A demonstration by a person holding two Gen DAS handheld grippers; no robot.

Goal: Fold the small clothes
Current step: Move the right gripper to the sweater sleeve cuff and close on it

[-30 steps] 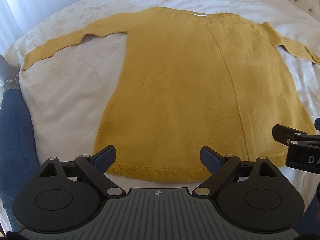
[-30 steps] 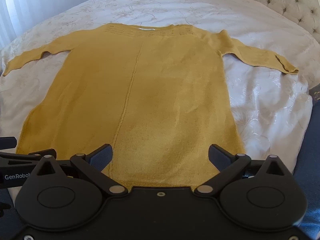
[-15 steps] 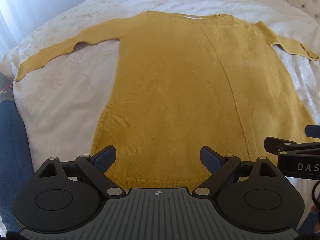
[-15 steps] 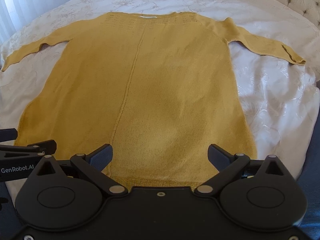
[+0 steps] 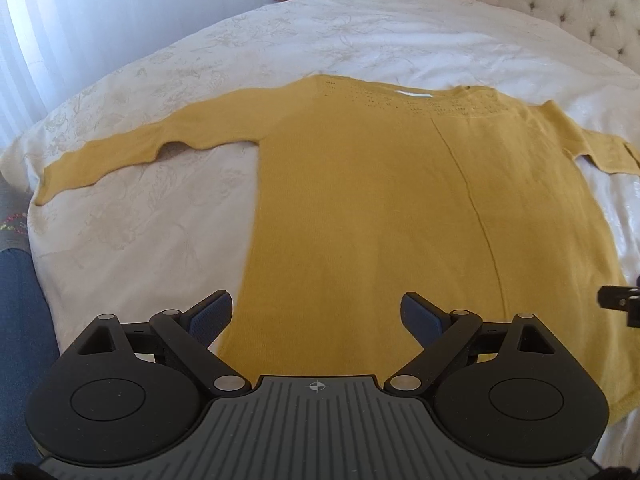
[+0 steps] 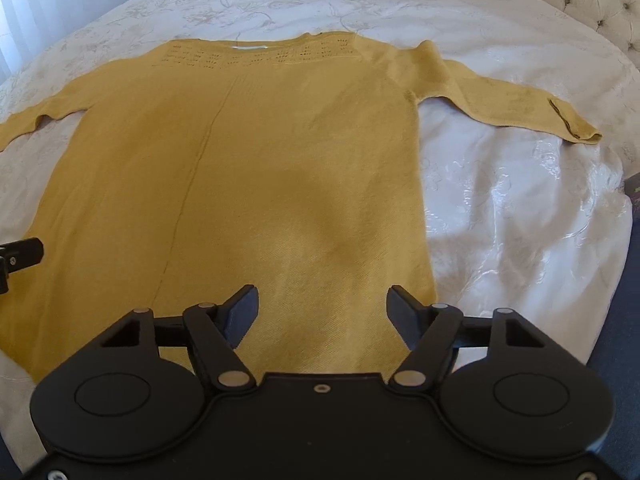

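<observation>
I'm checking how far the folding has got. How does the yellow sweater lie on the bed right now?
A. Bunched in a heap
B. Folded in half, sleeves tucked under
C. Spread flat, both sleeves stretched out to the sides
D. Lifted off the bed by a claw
C: the sweater lies flat on the bed, with the left sleeve and right sleeve spread out sideways, and both claws open and empty.

Two black grippers: left gripper [image 5: 316, 314] with ribbed grey deck and crosshair mark, right gripper [image 6: 322, 308] plain; blue-padded fingers [image 5: 210, 314], silver pivot pins.
</observation>
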